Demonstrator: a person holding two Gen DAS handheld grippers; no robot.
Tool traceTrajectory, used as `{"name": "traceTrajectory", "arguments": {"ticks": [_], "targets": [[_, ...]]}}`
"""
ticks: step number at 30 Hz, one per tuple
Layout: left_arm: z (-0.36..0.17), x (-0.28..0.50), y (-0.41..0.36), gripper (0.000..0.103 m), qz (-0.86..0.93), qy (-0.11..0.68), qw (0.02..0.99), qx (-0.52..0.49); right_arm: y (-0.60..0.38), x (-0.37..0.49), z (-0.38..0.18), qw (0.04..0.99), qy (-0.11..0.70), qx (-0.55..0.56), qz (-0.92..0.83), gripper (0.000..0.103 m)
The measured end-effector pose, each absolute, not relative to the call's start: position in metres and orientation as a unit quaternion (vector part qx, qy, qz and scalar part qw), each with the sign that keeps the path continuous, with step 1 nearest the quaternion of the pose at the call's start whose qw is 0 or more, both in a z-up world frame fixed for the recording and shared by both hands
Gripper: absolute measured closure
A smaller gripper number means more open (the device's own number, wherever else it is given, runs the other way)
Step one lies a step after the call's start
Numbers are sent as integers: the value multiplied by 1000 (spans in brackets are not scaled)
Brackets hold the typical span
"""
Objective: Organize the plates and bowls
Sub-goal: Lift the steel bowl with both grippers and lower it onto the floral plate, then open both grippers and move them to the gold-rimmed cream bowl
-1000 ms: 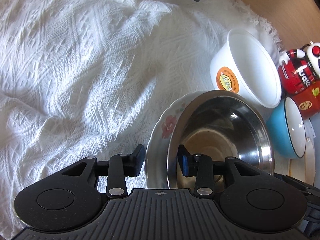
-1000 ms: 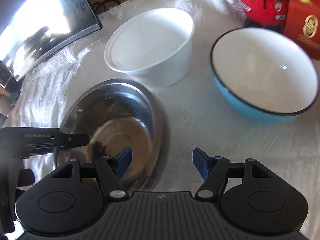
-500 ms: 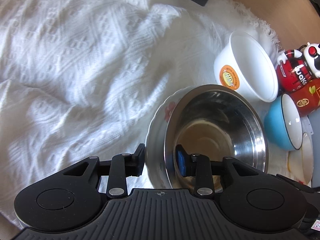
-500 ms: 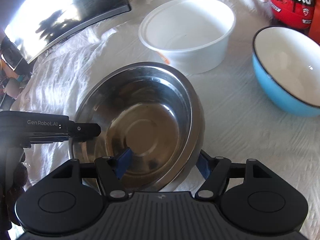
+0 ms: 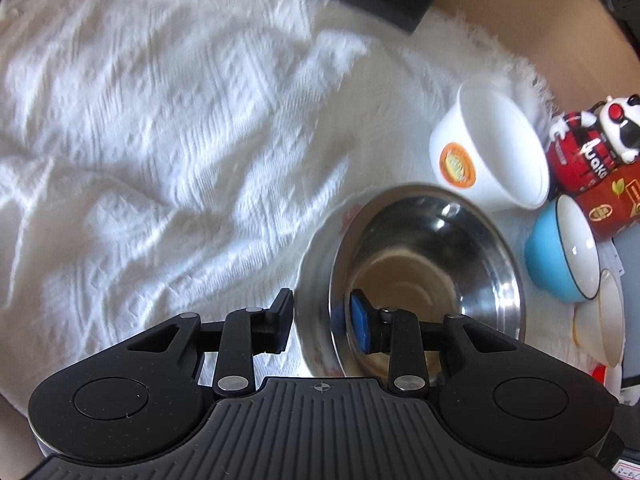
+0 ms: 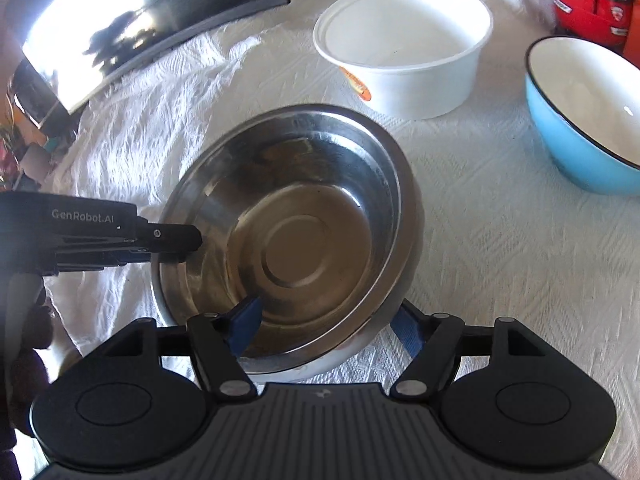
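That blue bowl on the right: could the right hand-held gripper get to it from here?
Probably yes. The blue bowl sits apart from the steel bowl on open cloth, but the right hand-held gripper now straddles the steel bowl's rim and must back off first.

Floral dish (image 5: 316, 264) mostly hidden under the steel bowl (image 5: 424, 264), blue bowl (image 6: 580, 120) cut off at the frame's edge, cloth (image 5: 180, 120) blurred, small stacked dishes (image 5: 600, 320) indistinct.
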State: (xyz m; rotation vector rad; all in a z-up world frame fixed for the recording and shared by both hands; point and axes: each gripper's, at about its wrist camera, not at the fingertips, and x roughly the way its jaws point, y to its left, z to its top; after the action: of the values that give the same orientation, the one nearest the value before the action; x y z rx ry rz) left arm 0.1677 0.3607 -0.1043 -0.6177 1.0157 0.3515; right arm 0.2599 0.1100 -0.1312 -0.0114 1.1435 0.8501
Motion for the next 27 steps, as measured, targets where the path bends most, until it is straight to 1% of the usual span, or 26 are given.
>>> {"name": "traceTrajectory", "arguments": {"ticks": [4,9,11,16,18,19,23,27], "targets": [[-83,162,361,70,171,441,833,-288,94,257,-122,787,496,-3,367,30],[-59,164,349,70,155,404,859,-275,56,258,-107,818,475,25,324,23],[-54,170,339,70,128,398,866,-274,35,256,-100,835,458,33,304,16],[-57,192,298,70,42,407,871,-271,-21,245,-81,875,421,24,238,13],[-62,204,276,70,1,412,868,-276,-46,238,-68,897,392,11,205,6],[-64,210,265,70,-17,415,867,-276,-59,235,-59,910,372,3,183,0],[-71,227,222,70,-65,432,856,-276,-104,237,-33,936,329,-34,121,0],[-75,249,183,70,-90,452,849,-258,-147,261,-26,930,347,-43,110,0]]}}
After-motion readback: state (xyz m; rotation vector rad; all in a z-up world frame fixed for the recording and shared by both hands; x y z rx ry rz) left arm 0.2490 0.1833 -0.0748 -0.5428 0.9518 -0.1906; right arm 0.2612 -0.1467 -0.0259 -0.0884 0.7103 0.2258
